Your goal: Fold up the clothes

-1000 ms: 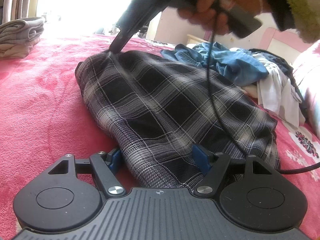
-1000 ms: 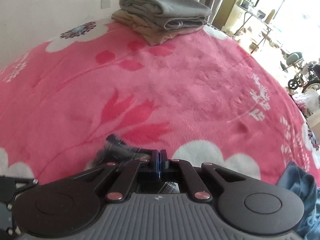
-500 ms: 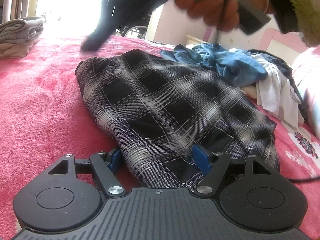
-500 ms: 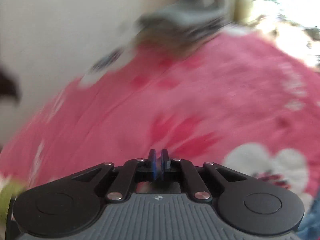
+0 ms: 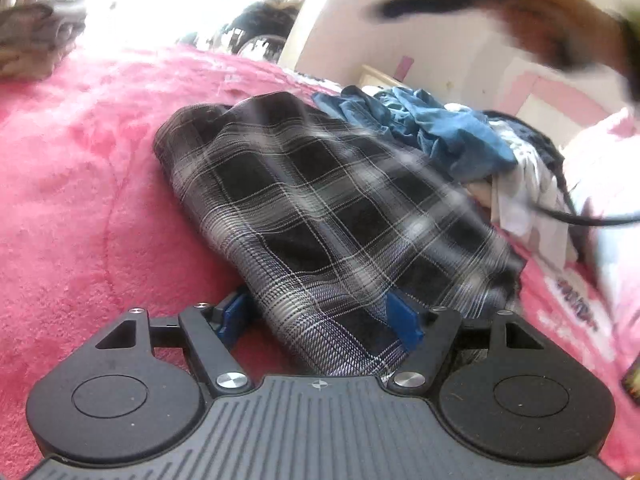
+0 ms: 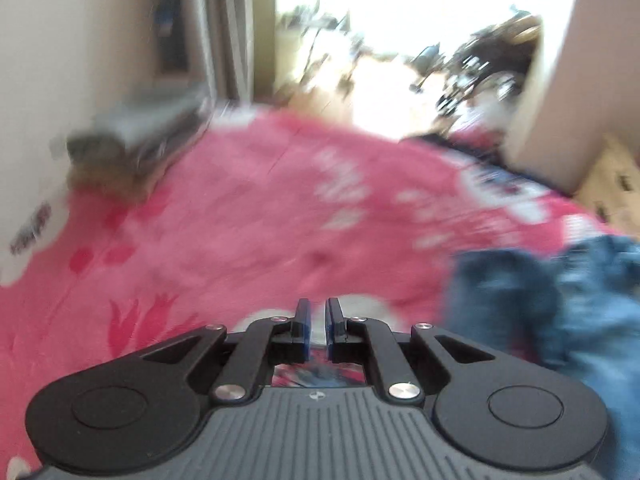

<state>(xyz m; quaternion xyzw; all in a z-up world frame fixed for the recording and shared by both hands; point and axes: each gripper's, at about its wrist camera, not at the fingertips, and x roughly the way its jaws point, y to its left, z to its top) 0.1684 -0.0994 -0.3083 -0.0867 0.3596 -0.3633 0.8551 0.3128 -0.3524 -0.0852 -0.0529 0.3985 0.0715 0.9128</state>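
A folded black-and-white plaid garment [image 5: 320, 216] lies on the pink bed cover [image 5: 80, 200]. My left gripper [image 5: 320, 316] is open, its blue pads on either side of the garment's near end. My right gripper [image 6: 317, 328] is in the air above the bed, nearly closed with a thin gap between its blue pads, and empty. It also shows blurred at the top right of the left wrist view [image 5: 500, 4]. A blue garment [image 6: 560, 304] lies to its right.
A heap of blue and white clothes [image 5: 460, 140] lies beyond the plaid garment. A stack of folded grey clothes [image 6: 140, 136] sits at the bed's far left. A black cable [image 5: 592, 220] runs across the right. A bright doorway is behind.
My right gripper let go of the plaid garment's far edge, lifted and swung right across the bed, its pads parting slightly. My left gripper stayed open around the near end.
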